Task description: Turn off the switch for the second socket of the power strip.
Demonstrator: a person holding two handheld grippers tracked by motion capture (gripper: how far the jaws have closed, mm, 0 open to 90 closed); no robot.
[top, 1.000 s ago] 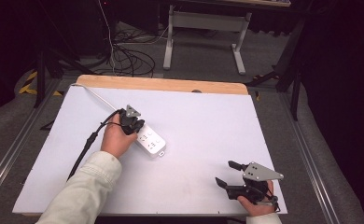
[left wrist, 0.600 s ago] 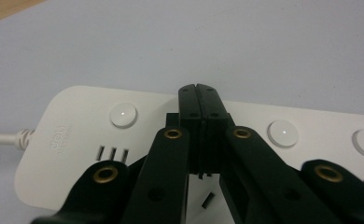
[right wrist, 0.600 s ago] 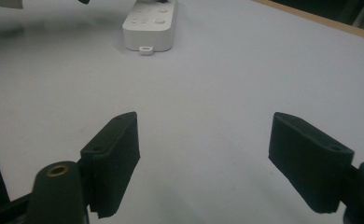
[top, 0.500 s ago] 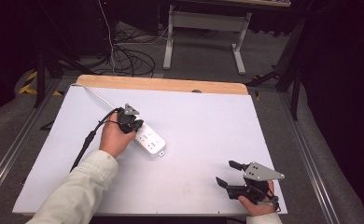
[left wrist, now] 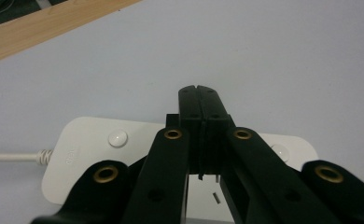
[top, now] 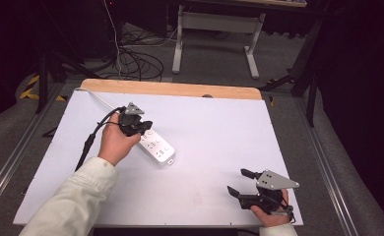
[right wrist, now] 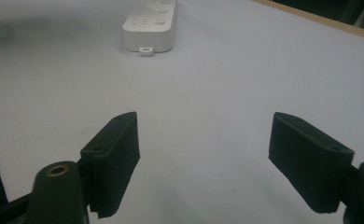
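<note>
Power strip (top: 155, 146) on white table (top: 214, 128), L gripper (top: 142, 125) over it, R gripper (top: 237, 183) idle near the front edge.

Table w/ wooden back edge (top: 170, 89) bare betw the two grippers, nothing blocking. Strip lies flat just below and behind L jaws, white cord (left wrist: 12, 157) leaving its end; embossed mark beside its round button (left wrist: 117, 138) too faint to read. L jaws pressed fully together, pads meeting, nothing betw them. R jaws wide apart, holding nothing; strip (right wrist: 150, 23) well ahead of them.

White power strip (top: 155, 146) lies flat, angled, on the white table (top: 219, 128).
</note>
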